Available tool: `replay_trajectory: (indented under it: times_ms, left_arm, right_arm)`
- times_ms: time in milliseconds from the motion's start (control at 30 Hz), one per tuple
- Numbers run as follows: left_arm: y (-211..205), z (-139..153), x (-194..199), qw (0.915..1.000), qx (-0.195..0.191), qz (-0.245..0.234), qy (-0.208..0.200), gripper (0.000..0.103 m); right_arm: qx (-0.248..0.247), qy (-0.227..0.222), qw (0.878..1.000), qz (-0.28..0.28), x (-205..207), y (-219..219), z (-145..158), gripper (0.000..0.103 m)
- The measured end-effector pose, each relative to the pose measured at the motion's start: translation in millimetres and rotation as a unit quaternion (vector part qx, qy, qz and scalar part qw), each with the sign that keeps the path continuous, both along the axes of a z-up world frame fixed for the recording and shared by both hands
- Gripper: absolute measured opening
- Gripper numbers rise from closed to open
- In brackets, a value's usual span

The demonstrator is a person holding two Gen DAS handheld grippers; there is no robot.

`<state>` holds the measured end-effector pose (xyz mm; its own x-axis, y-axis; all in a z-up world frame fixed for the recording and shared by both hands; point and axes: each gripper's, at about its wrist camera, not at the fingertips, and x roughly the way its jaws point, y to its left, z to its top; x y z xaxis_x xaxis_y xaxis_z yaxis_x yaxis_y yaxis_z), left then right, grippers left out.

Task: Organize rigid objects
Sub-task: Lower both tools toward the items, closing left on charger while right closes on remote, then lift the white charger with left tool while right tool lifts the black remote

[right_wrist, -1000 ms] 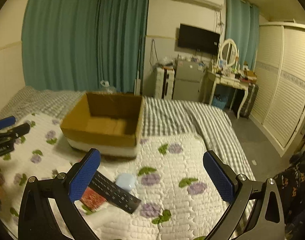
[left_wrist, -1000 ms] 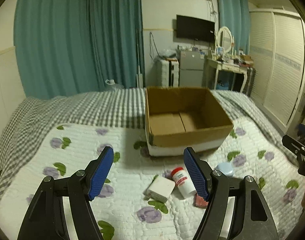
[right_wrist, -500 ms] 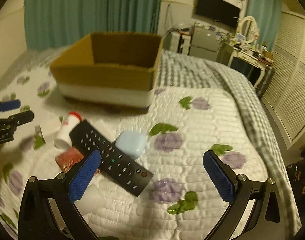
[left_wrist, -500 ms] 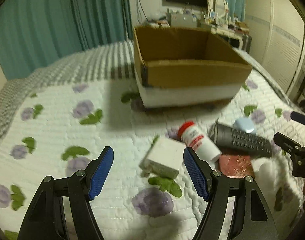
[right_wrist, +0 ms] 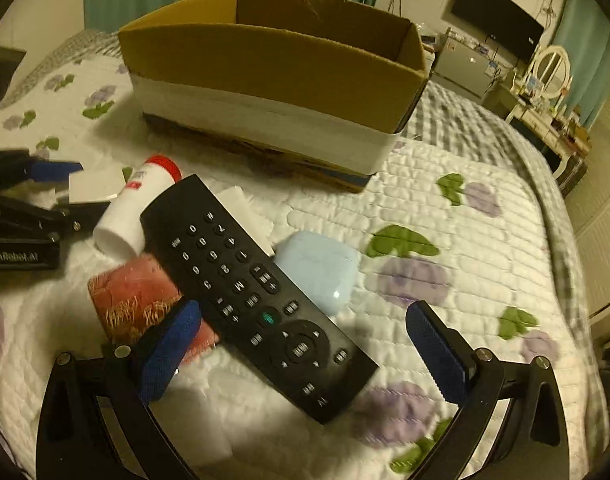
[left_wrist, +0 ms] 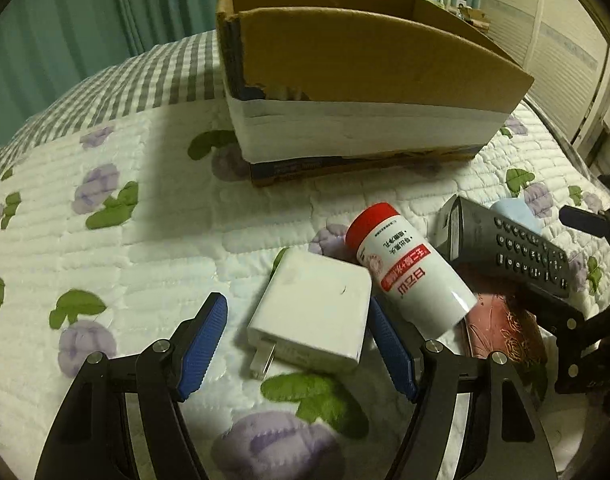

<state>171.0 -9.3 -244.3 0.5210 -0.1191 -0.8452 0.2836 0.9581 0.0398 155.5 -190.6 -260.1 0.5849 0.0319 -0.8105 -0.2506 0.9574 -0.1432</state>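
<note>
A white plug adapter [left_wrist: 311, 318] lies on the quilt between the open fingers of my left gripper [left_wrist: 297, 342], prongs toward me. A white bottle with a red cap [left_wrist: 409, 268] leans against it. My right gripper [right_wrist: 305, 344] is open over the near end of a black remote [right_wrist: 253, 292], which rests across a red packet [right_wrist: 137, 300]. A pale blue case [right_wrist: 321, 268] sits beside the remote. The open cardboard box [left_wrist: 345, 80] stands behind the pile. Neither gripper holds anything.
The bed's flowered quilt [right_wrist: 465, 240] has free space to the right of the remote and left of the adapter. A white tissue [right_wrist: 197, 432] lies under the remote's near end. A dresser with a mirror [right_wrist: 549, 76] stands beyond the bed.
Both grippers have come down and forward toward the pile. The adapter now lies between the left fingers, and the remote sits between the right fingers. Nothing has been gripped.
</note>
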Motion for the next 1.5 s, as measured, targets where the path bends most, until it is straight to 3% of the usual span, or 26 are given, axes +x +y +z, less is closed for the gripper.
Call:
replay_trajectory:
  times_ms: [167,200,233,300,333,433,733,900,1167,1333,1433,1500]
  left_arm:
    - [-7,-5,-1,0.9999,0.001,-0.013,-0.003,0.066]
    - [-8,-6,-1,0.9998,-0.004,-0.019,0.002,0.059]
    - [-9,-5,-1,0.9998,-0.001,-0.019,-0.001,0.059]
    - [-11,-5,-4,0.9998,0.003,-0.020,-0.008,0.058]
    - [-10,-4,-6,0.9998,0.003,-0.018,-0.010,0.058]
    - [-8,1,-9,0.9998,-0.006,-0.007,-0.017,0.057]
    - [2,14,-26,0.9991,-0.022,0.015,-0.033,0.057]
    - [-2,23,-31,0.9988,-0.036,0.015,-0.029,0.056]
    - [-3,46,-53,0.9969,-0.028,0.032,-0.066,0.056]
    - [3,62,-67,0.9948,-0.040,0.051,-0.079,0.056]
    - [2,72,-77,0.9939,-0.043,0.052,-0.087,0.056]
    - [1,81,-84,0.9932,-0.041,0.048,-0.098,0.056]
  right_arm:
    - [0.015,0.001,1.000,0.003,9,0,-7,0.096]
    - [0.021,0.003,1.000,0.006,11,0,-9,0.090]
    - [0.027,0.004,1.000,0.009,11,0,-10,0.079]
    - [0.025,0.003,1.000,0.012,11,3,-9,0.073]
    - [0.019,0.000,1.000,0.013,11,4,-8,0.062]
    - [0.024,0.001,1.000,0.001,8,1,-7,0.045]
    - [0.121,0.007,0.991,-0.057,-6,-38,4,0.039]
    - [0.197,0.004,0.975,-0.103,-17,-50,9,0.038]
    - [0.194,-0.020,0.974,-0.117,-42,-49,26,0.035]
    - [0.179,-0.039,0.977,-0.113,-56,-46,45,0.026]
    - [0.149,-0.039,0.982,-0.110,-61,-41,41,0.026]
    - [0.157,-0.038,0.981,-0.111,-67,-42,41,0.026]
